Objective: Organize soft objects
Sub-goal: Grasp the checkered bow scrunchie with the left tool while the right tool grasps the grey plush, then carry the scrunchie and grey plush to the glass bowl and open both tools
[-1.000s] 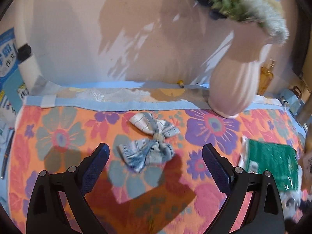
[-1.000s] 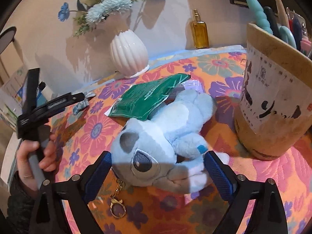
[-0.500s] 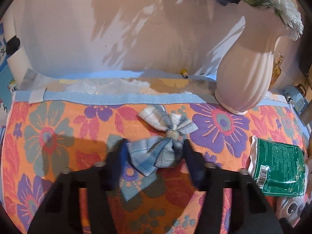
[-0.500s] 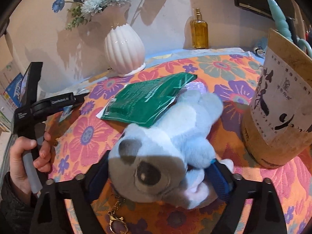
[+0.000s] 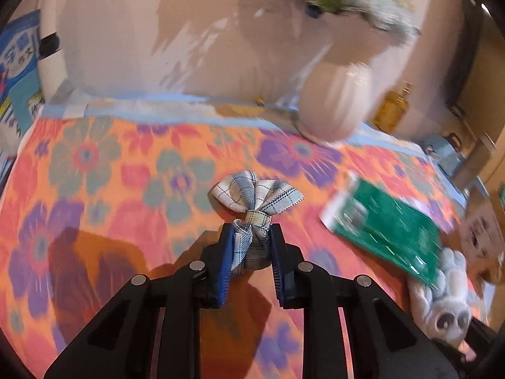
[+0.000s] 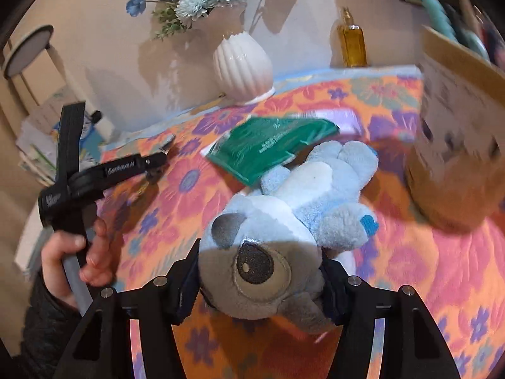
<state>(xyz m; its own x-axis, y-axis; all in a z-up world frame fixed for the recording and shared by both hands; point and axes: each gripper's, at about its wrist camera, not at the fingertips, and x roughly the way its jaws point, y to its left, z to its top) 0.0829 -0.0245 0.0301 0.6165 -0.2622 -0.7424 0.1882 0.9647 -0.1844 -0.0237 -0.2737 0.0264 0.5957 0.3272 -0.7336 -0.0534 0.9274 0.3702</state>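
Plaid fabric bow (image 5: 254,211) is pinched at its lower loop by the left gripper (image 5: 251,246), above the floral tablecloth (image 5: 94,189). Right gripper (image 6: 258,281) clamps the blue plush toy (image 6: 284,214) by its head, body stretching toward the green packet (image 6: 268,148).

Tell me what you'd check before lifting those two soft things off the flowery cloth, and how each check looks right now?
1. Left gripper shut on the plaid bow: ok, its lower half is pinched between the blue pads.
2. Right gripper shut on the plush toy: ok, the head is squeezed between the fingers.
3. Green packet free of the toy: not ok, its edge overlaps the toy's far end.
4. Bow clear of the white vase: ok, well apart.
5. Toy clear of the brown container: ok, a gap shows.
6. Grip firm enough to lift: cannot tell.
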